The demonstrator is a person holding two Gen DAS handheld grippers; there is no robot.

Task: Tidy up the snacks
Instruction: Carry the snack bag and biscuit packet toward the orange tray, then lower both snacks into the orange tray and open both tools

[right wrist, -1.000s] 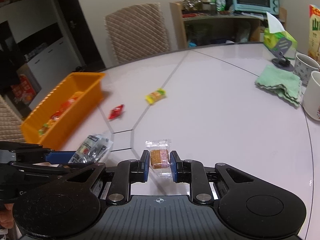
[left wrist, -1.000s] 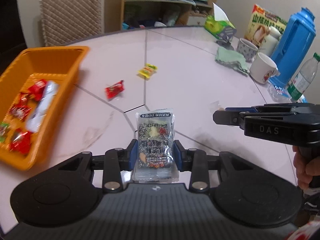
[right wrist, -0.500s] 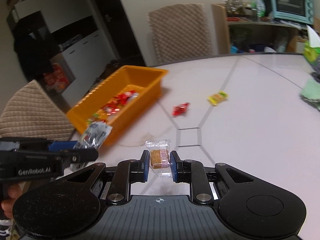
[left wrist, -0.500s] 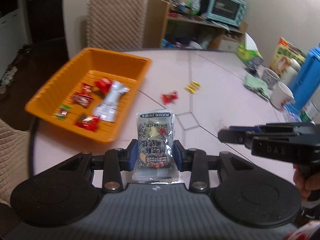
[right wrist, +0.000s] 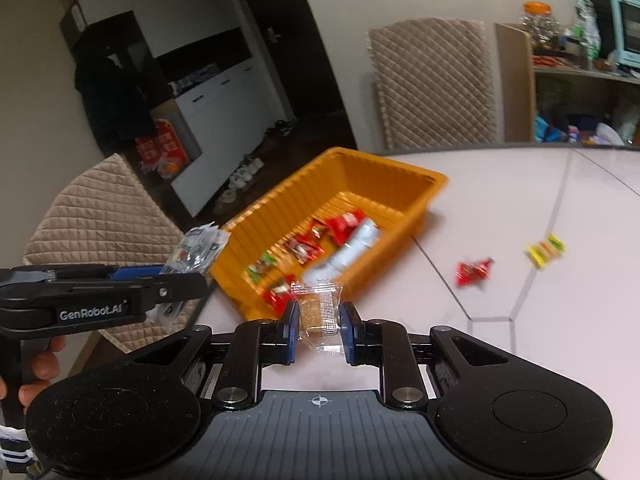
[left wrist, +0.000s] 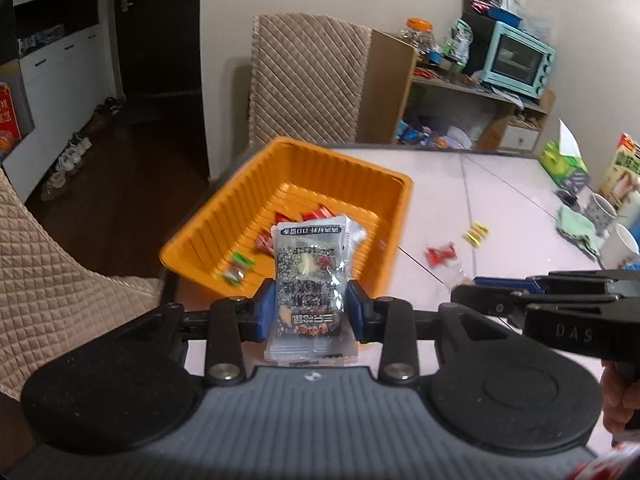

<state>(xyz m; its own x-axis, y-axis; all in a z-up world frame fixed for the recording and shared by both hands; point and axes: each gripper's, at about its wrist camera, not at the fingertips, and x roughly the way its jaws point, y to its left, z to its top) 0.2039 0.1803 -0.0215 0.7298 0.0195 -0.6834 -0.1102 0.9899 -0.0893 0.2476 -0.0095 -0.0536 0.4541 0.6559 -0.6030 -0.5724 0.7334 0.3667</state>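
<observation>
Both grippers have swung left toward the orange tray (left wrist: 400, 216), which now sits just beyond the held snack packet (left wrist: 310, 280) and wrapped biscuit (right wrist: 318, 314).

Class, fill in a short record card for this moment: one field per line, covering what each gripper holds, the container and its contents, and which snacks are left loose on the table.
Left gripper: shut on a black speckled snack packet
Right gripper: shut on a clear-wrapped brown biscuit
Container: orange basket near the table edge
In the basket: several red-wrapped candies, a white packet, a green-wrapped piece
Loose on the table: one red candy and one yellow candy
Task state: both held snacks not yet released into the basket
</observation>
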